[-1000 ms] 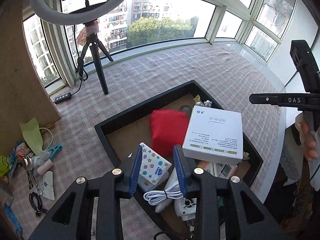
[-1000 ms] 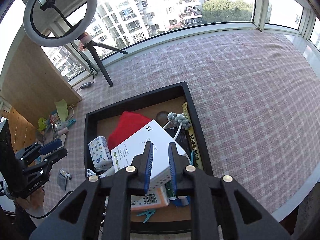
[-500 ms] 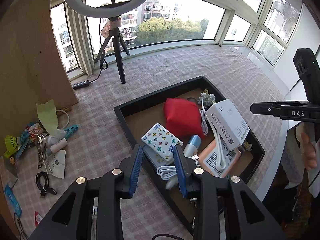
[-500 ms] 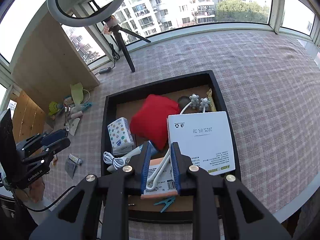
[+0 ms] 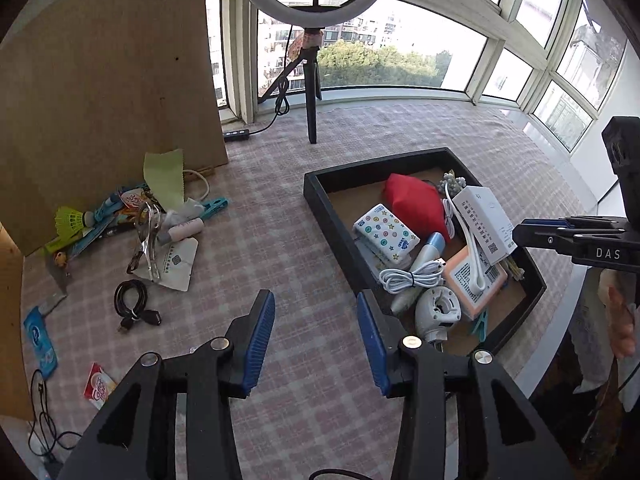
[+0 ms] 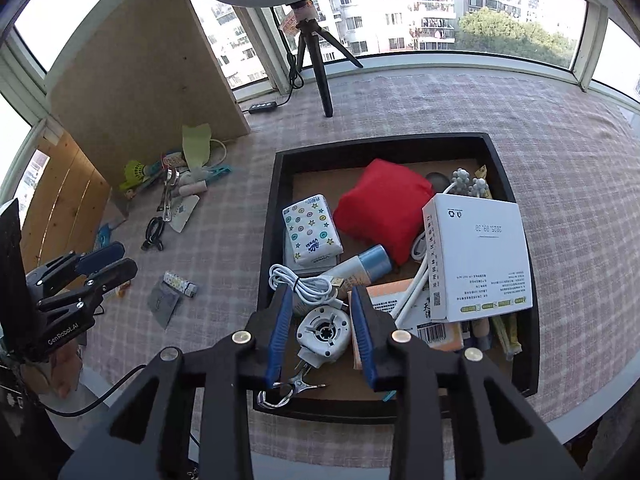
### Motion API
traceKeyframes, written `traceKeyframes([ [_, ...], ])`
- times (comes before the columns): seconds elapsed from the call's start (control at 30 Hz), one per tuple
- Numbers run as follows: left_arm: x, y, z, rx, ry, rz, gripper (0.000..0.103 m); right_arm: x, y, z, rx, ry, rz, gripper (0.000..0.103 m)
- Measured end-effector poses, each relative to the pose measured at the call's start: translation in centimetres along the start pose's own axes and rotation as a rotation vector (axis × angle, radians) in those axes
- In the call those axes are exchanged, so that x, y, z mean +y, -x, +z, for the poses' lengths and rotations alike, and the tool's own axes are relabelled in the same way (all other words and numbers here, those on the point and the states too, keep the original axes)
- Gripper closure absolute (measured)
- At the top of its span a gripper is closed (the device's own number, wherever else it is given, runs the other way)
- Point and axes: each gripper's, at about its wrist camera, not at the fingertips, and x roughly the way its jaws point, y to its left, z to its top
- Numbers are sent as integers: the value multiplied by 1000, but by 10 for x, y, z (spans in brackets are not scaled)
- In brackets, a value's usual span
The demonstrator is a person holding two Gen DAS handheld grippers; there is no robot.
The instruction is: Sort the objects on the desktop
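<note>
From the left wrist, the left tool (image 5: 316, 332) hangs over the pink checked cloth of the counter (image 5: 280, 240), its blue-padded jaws opening with nothing between them. The right tool (image 5: 576, 236) enters from the right edge, seen side-on, so its jaws cannot be judged here; part of a hand (image 5: 622, 320) shows below it. The black rectangular tray (image 5: 332, 216) lies to the right, crowded: a red fabric pouch (image 5: 416, 204), a star-printed tissue pack (image 5: 386, 234), a white cardboard box (image 5: 486, 218) leaning on edge, a coiled white cable (image 5: 412, 278) and a white round fan-like gadget (image 5: 438, 308). Much under these is covered. Loose clutter sits against the brown board (image 5: 108, 92) at left: a green shuttlecock (image 5: 70, 218), a coiled black cable (image 5: 132, 304), a teal clothes peg (image 5: 214, 204); smaller pieces there are hard to tell apart.

From the right wrist, the right tool (image 6: 320, 328) is above the tray's (image 6: 268, 216) near end, jaws opening, the fan-like gadget (image 6: 324, 332) seen between them but untouched. The white box (image 6: 478, 256) hides the tray's right part. A metal clip (image 6: 288, 388) lies near the tray's front wall. The left tool (image 6: 100, 264) appears far left, its jaws seen side-on and hard to judge.
</note>
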Motion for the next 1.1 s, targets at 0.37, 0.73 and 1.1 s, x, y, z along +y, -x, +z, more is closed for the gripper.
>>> traceKeyframes([
  [0.37, 121, 23, -103, 12, 177, 194, 30, 105, -45, -55, -12, 83, 27, 49],
  [0.73, 195, 14, -197, 168, 389, 247, 28, 182, -83, -114, -78, 54, -33, 49],
  [1.1, 212, 30, -214, 155, 426, 265, 28, 216, -83, -134, -90, 91, -78, 48],
])
